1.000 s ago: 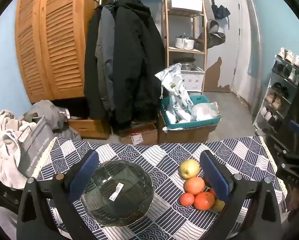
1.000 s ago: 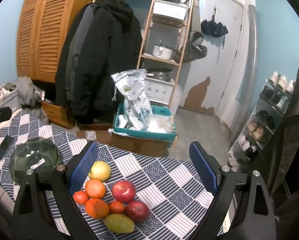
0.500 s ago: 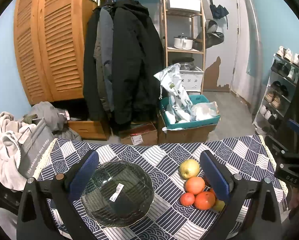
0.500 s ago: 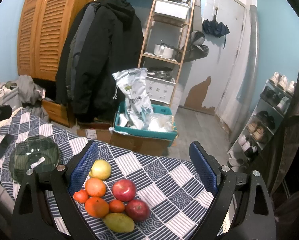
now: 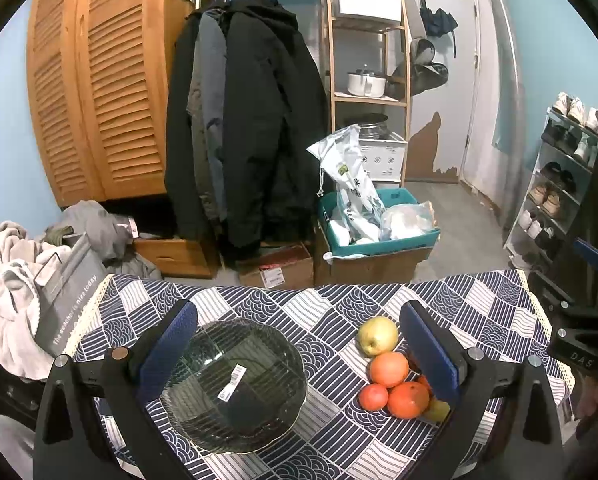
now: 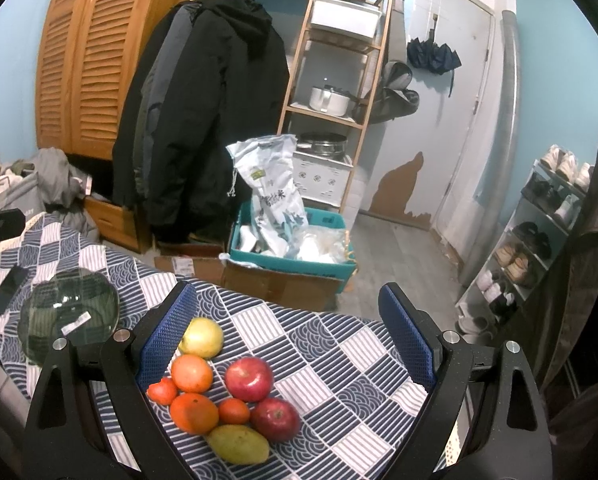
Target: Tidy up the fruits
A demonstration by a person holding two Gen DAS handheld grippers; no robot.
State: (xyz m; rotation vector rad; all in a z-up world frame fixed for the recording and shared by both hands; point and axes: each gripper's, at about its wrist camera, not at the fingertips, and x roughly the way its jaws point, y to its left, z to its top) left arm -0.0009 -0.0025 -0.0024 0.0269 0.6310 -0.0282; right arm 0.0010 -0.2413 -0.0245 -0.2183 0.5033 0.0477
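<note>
Left wrist view: left gripper (image 5: pixel 299 354), fingers apart, hovers over the ribbed glass bowl (image 5: pixel 235 384), framing unchanged over the last second; no fruit moved. Right wrist view: right gripper (image 6: pixel 287 336), spread and empty, above the smooth, round fruit cluster (image 6: pixel 223 392), apparently untouched on the patterned tablecloth (image 6: pixel 339 360).

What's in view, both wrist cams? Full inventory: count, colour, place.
Bowl: 1, clear glass with sticker, table left.
Oranges: 4, orange, fruit cluster table right.
Red apples: 2, red, right side of cluster.
Yellow apple: 1, yellow-green, far end of cluster.
Mango: 1, yellow-green, near end of cluster.
Phone: 1, black, beyond bowl.
Tablecloth: 1, navy and white.
Coats: several, dark, on rail.
Crate: 1, teal, on cardboard box.
Left gripper: open, over bowl.
Right gripper: open, over fruit.
</note>
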